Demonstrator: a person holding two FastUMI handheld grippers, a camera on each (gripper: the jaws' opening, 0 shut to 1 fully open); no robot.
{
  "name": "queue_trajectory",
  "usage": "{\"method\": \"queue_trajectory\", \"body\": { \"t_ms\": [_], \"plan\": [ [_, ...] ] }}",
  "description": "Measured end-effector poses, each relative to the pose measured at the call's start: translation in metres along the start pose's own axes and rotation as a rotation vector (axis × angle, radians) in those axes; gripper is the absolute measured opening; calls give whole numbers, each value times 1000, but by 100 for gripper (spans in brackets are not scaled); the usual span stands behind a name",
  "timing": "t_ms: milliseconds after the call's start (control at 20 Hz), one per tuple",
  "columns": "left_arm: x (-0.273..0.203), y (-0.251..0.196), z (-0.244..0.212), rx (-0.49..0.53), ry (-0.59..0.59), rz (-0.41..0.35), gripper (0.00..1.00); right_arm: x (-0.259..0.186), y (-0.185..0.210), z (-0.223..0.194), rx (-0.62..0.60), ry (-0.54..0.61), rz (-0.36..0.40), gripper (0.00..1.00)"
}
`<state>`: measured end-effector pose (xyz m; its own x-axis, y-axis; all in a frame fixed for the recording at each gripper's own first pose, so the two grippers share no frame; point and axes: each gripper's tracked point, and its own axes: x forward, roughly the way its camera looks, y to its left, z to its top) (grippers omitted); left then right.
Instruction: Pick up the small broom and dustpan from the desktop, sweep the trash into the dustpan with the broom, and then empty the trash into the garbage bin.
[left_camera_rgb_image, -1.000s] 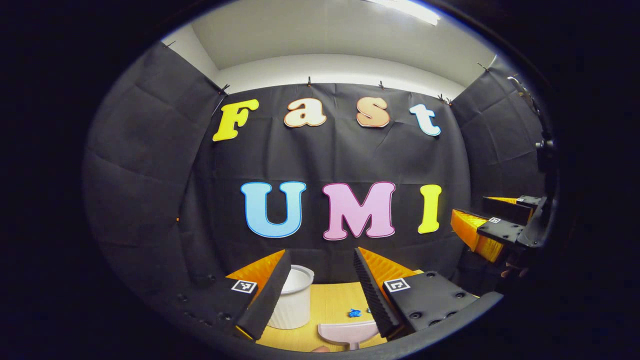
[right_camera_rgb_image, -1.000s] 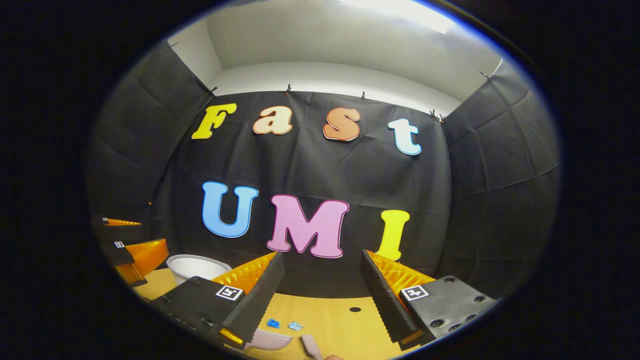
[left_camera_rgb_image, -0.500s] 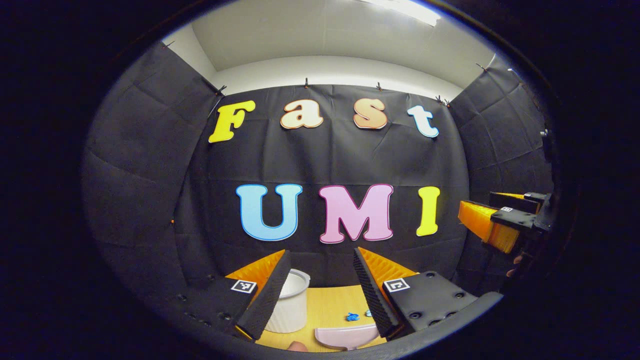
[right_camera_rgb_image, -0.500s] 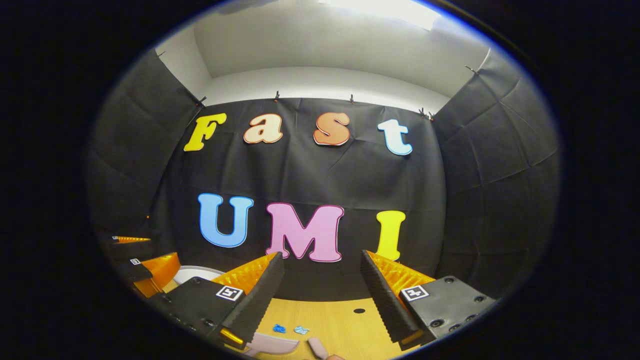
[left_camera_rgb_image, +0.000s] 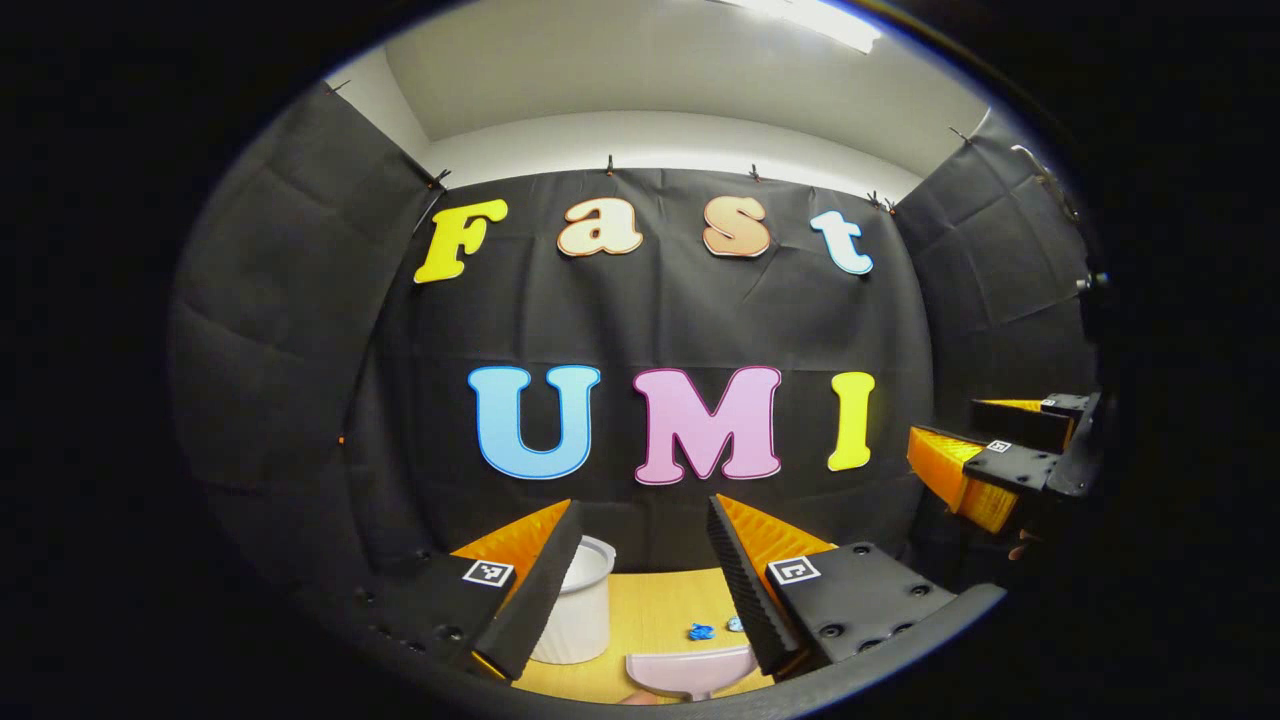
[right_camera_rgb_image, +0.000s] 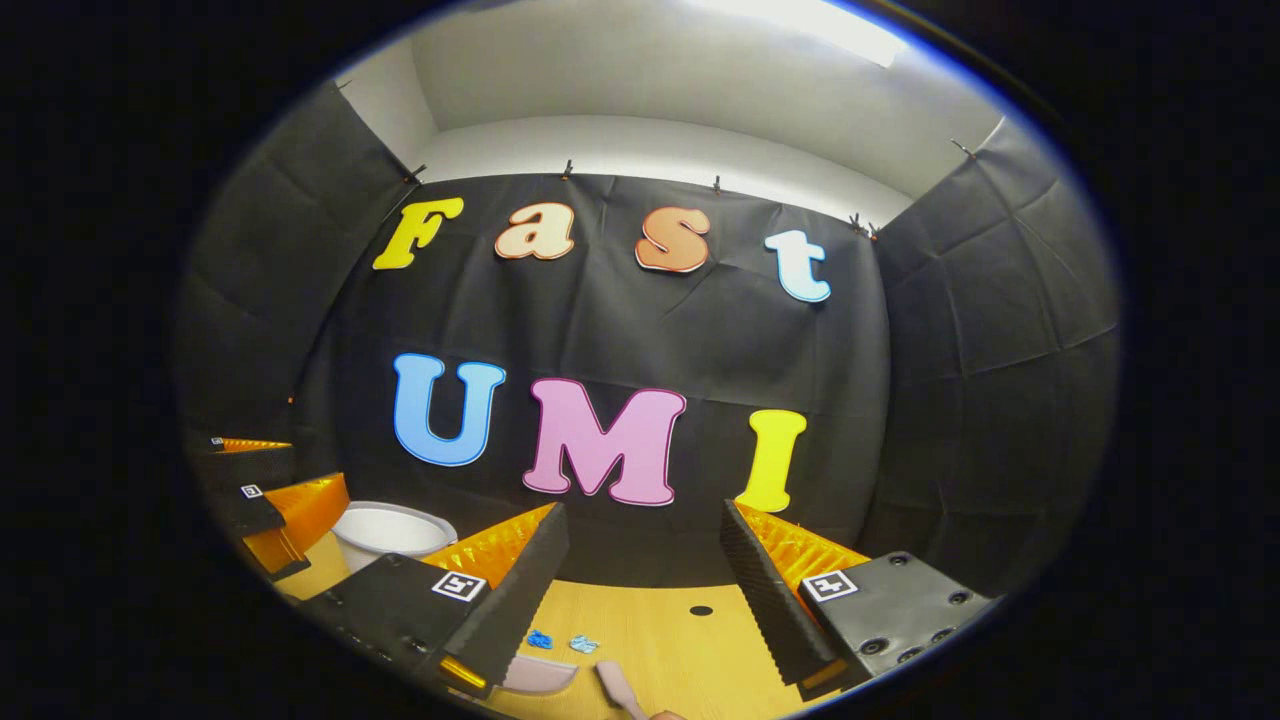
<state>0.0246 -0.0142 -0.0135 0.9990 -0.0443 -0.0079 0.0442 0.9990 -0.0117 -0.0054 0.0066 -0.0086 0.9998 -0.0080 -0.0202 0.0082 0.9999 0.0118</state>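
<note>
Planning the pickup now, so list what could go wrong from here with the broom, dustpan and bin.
1. The blue trash lies just beyond the pink dustpan; a careless grab by the open left gripper might scatter it.
2. The white garbage bin stands close beside the left gripper's finger and could get knocked.
3. The broom handle sits beside the dustpan, low at the view's edge, so the open right gripper may misjudge its grasp.

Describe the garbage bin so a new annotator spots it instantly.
Start at the wooden desktop under the black cloth wall. At its far edge on the left stands the garbage bin, partly behind the left gripper's finger. It is a white ribbed cylinder, open-topped and upright, the tallest thing there; the pink dustpan lies flat and the blue trash is tiny.
</note>
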Motion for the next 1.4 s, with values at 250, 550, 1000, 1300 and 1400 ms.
{"method": "queue_trajectory", "body": {
  "t_ms": [250, 550, 1000, 1300, 1400],
  "plan": [
    [3, 11, -14, -2, 49, 39, 75, -1, 3, -3, -25, 1, 17, 98],
    [-1, 14, -8, -63, 22, 51, 75, 2, 3, -5, -24, 9, 34, 98],
    [6, -3, -34, -91, 97, -8, 75, 7, -11, -17, -18, 30, 14, 98],
    [6, -10, -101, -114, 263, -33, 75, 20, -25, -46, -35, 73, 16, 98],
    [4, -19, -140, -71, 351, -50, 75, 25, -30, -63, -50, 104, 21, 98]
  ]
}}
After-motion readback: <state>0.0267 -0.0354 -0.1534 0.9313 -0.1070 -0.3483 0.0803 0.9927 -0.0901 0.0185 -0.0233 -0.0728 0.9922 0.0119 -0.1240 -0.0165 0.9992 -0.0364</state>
